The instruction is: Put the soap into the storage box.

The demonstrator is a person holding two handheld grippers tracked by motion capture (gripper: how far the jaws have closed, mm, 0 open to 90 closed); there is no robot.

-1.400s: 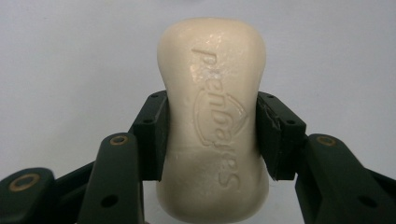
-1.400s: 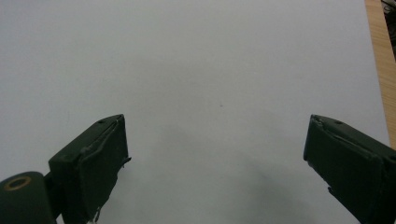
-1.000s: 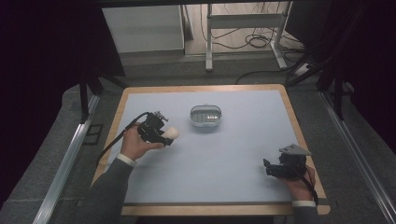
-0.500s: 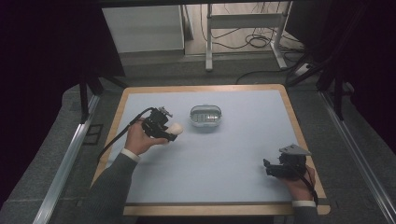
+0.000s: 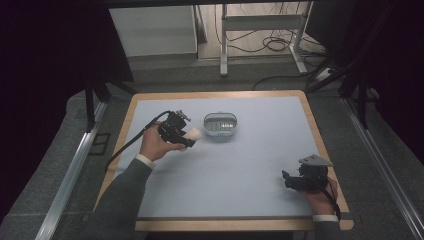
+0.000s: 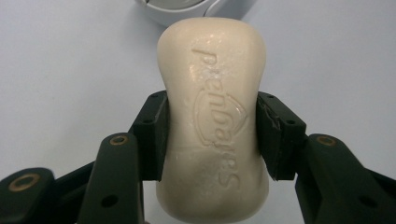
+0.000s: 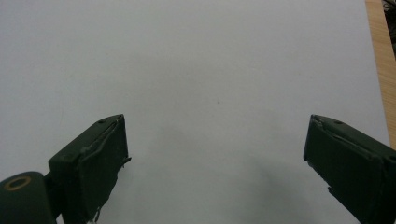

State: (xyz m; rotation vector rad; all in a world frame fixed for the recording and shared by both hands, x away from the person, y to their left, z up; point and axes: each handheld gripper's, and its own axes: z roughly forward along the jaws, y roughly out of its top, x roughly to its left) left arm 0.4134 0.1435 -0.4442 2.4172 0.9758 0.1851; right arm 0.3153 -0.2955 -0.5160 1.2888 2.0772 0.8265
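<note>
A cream bar of soap (image 6: 212, 116) with raised lettering is pinched across its waist by both pads of my left gripper (image 6: 211, 135). From above, that left gripper (image 5: 187, 136) holds the soap (image 5: 192, 134) over the mat, just left of a small grey soap dish (image 5: 220, 125). The dish's rim (image 6: 187, 11) peeks in beyond the soap's far end. My right gripper (image 5: 286, 179) rests near the table's front right corner, jaws wide apart. Between its two pads (image 7: 93, 163) lies bare mat.
A pale blue mat (image 5: 240, 165) covers the table, with a wooden border (image 5: 325, 150) around it. Black frame posts and metal rails flank the table on both sides. Cables lie on the floor beyond the far edge.
My left hand has carried the soap to the right, closer to the grey dish. The right hand has stayed put.
</note>
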